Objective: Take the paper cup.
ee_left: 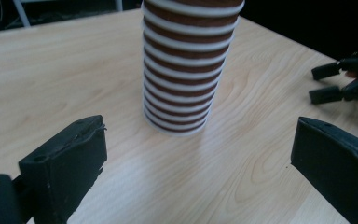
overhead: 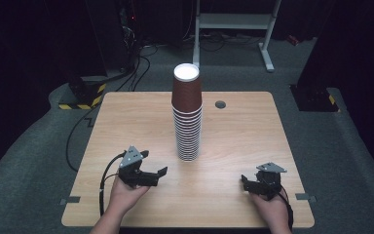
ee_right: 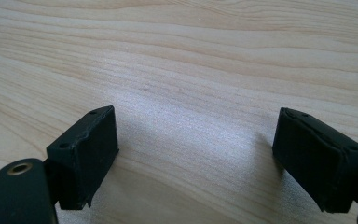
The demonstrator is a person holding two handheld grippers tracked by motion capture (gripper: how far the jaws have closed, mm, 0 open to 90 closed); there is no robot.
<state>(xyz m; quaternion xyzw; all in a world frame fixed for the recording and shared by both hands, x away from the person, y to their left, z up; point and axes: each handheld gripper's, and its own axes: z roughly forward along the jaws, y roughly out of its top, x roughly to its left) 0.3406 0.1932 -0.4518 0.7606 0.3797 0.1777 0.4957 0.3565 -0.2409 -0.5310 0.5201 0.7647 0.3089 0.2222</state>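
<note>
Left hand-held gripper (overhead: 155,164) faces cup stack (overhead: 187,114), top cut off.

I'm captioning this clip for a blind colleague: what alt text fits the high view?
A tall stack of brown paper cups stands upside down mid-table on a light wooden table. Near its front edge, a person's hands hold an open left claw angled toward the stack and a right claw off to the other side.

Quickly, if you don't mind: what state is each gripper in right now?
Left gripper: open, holding nothing, facing the cup stack.
Right gripper: open, holding nothing, over bare table.
</note>
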